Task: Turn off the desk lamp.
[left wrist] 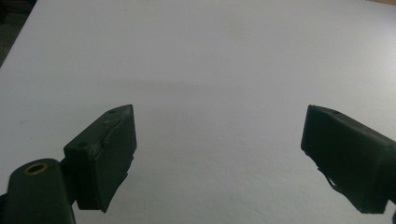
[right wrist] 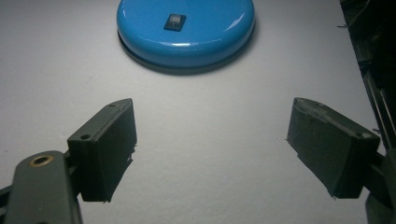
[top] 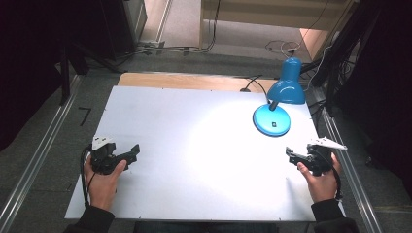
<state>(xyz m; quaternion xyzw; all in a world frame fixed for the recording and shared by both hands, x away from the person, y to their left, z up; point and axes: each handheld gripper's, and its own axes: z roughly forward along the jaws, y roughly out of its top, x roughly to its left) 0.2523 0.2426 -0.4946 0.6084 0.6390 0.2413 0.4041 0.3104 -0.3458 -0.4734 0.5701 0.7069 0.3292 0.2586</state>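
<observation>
A: Item one, nearest the camera: my own forearms and hands. Left hand-held gripper (top: 134,151), jaws wide apart, nothing between them, over bare bench (top: 194,145) at the near left. Right hand-held gripper (top: 289,154), jaws equally wide, empty, at the near right.

B: And the thing being worked on?

A: Item two: blue lamp (top: 284,92), standing at the far right of the bench, lit. Its round base (right wrist: 186,29) lies just ahead of my right jaws, apart from them, with a small switch (right wrist: 174,21) on top.

B: Risks?

A: As I judge it, a push landing off the switch could slide the base, or a high approach could knock the shade (top: 287,87) and tilt the lamp.

B: Pose?

A: Both wrists low near the bench edge, jaws pointing inward towards the middle.
</observation>
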